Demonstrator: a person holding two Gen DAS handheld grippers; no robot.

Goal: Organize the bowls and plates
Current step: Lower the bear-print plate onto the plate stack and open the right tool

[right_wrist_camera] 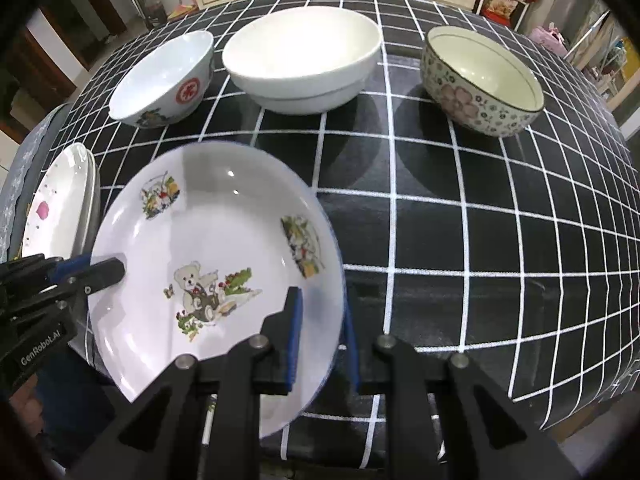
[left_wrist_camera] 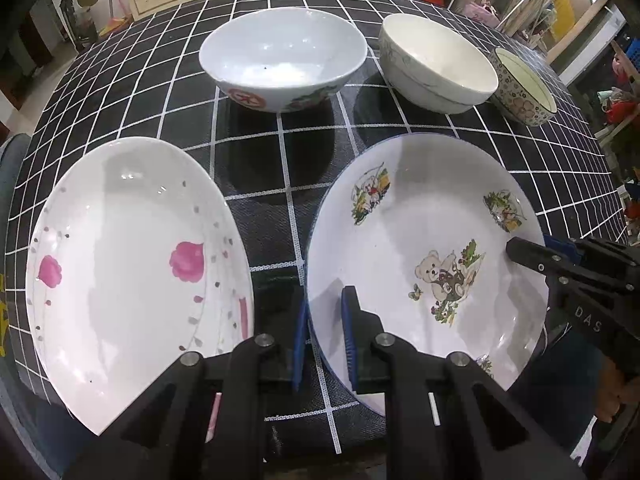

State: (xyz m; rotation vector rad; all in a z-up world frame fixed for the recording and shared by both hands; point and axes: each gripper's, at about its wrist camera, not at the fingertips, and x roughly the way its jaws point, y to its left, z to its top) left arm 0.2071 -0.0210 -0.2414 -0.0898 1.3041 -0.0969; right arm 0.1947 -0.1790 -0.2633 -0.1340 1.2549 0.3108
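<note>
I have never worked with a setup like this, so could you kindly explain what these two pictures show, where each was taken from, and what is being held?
There is no robot here: a person holds a two-finger gripper in each hand, and a fisheye camera on each looks along its fingers. One picture comes from the left gripper, the other from the right gripper. Both are closed on opposite edges of the teddy-bear plate, so the two hold it together. Each gripper also shows at the side of the other's picture. On the black checked tablecloth stand three bowls: one with a red emblem, a plain white bowl and a flowered bowl. A pink-flower plate lies to the left.
</note>
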